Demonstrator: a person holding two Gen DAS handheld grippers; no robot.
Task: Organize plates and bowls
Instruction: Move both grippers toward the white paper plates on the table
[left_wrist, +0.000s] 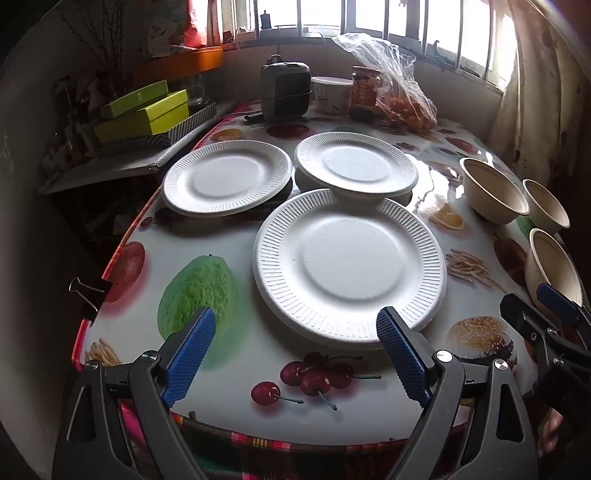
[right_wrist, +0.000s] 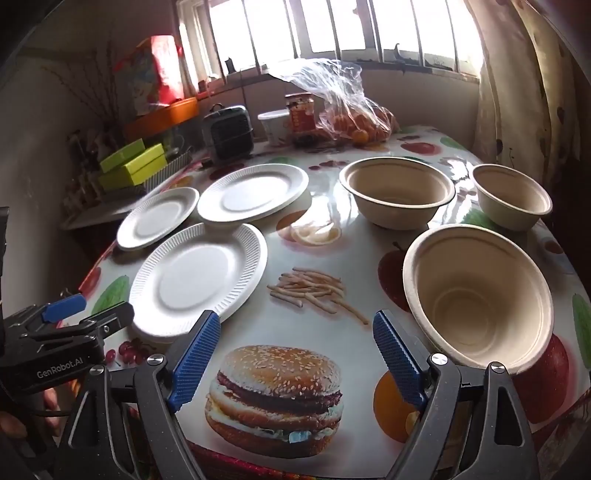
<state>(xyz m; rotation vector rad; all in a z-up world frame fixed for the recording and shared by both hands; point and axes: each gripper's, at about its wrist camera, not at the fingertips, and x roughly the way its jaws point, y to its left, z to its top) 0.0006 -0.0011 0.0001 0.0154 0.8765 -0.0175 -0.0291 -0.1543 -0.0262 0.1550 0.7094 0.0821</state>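
Facing the nearest plate (left_wrist: 349, 267) on the worktop (left_wrist: 240, 339), we hold our left gripper (left_wrist: 295, 360) released, fingers straddling its near rim. Our right gripper (right_wrist: 291, 363), also released and empty, sits nearer the closest bowl (right_wrist: 480, 295), just off its right finger.

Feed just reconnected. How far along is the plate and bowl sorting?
Barely started, it seems. Three plates lie separately: near, back left, back right, which overlaps the near one. Three bowls stand apart, unnested. Left gripper and right gripper are open and empty. All stacking remains.
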